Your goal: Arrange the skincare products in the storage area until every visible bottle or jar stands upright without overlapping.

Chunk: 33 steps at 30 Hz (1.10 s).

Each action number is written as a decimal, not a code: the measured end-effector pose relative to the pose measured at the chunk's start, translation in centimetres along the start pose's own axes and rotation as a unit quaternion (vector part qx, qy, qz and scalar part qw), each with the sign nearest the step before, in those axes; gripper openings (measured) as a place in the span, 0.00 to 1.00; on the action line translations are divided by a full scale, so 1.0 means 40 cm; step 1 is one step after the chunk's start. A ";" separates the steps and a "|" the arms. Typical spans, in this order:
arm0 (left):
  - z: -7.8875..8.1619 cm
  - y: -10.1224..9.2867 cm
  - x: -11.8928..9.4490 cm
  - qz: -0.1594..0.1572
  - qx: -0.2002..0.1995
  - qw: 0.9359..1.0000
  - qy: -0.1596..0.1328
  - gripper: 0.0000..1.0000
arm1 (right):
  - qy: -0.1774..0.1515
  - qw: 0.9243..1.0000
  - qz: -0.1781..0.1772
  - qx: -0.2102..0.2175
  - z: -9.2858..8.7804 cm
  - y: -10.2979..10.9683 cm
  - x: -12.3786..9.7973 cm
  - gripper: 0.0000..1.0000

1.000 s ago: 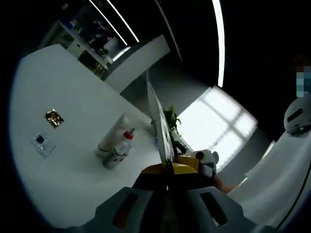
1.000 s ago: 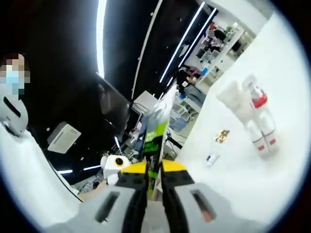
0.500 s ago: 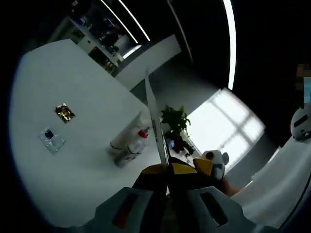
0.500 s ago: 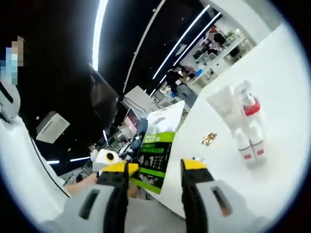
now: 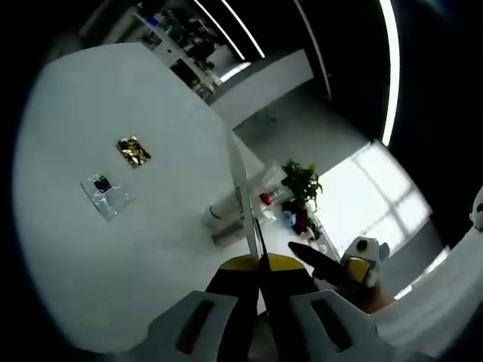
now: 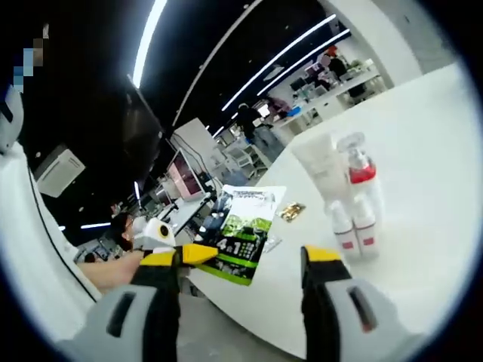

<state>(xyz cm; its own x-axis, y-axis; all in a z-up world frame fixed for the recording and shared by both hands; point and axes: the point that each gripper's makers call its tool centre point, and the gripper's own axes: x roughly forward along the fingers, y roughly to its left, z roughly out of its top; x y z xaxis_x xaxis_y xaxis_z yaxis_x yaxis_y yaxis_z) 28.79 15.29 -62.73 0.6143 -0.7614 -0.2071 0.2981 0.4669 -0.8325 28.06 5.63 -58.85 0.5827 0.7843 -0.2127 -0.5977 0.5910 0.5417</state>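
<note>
Standing upright near the counter's edge in the right gripper view: a white squeeze tube (image 6: 321,167), broad and flat at its top end, beside a clear spray bottle (image 6: 361,188) with a red collar and a glossy cap, plus two small white bottles (image 6: 353,228) with red marks low on their bodies, all clustered and touching or nearly so. Same cluster (image 5: 226,223) seen in the left gripper view, small and half hidden behind a thin card edge.

Flat, glossy packet (image 6: 246,234) printed green, black and white, gripped at its edge by the left tool (image 6: 198,254), jaws clamped together on it; in the left gripper view the same packet (image 5: 247,215) appears edge-on as a thin pale blade rising from between the yellow-tipped jaws of the left tool (image 5: 261,263).

Right tool (image 6: 253,256) spread wide, yellow tips well apart, nothing between them; also visible low right in the left gripper view (image 5: 339,268).

Farther out on the smooth white counter (image 5: 90,249): a crinkled gold foil sachet (image 5: 133,151) and a clear plastic sachet (image 5: 105,194) with a dark patch, lying flat, near each other, well apart from the bottles. Gold sachet (image 6: 291,212) again just beyond the packet.
</note>
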 end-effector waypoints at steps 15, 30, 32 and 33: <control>-0.038 0.131 0.114 0.066 -0.018 0.997 0.047 0.00 | 0.006 0.997 -0.070 -0.031 0.001 -0.090 -0.046 0.82; -0.070 0.201 0.160 0.097 -0.026 0.992 0.076 0.00 | -0.001 0.994 -0.111 -0.015 -0.003 -0.143 -0.087 0.83; -0.068 0.207 0.163 0.105 -0.025 0.991 0.074 0.00 | -0.002 0.993 -0.114 -0.013 -0.003 -0.146 -0.090 0.83; -0.068 0.213 0.164 0.113 -0.020 0.991 0.074 0.00 | -0.002 0.993 -0.115 -0.012 -0.003 -0.147 -0.091 0.83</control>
<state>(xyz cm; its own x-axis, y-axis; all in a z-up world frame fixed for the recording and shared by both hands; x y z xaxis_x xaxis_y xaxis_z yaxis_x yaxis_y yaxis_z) 33.38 13.07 -72.58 0.5480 -0.6985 -0.4603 0.1343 0.6166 -0.7758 29.39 -0.68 -61.35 0.7077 0.6274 -0.3248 -0.4620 0.7588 0.4590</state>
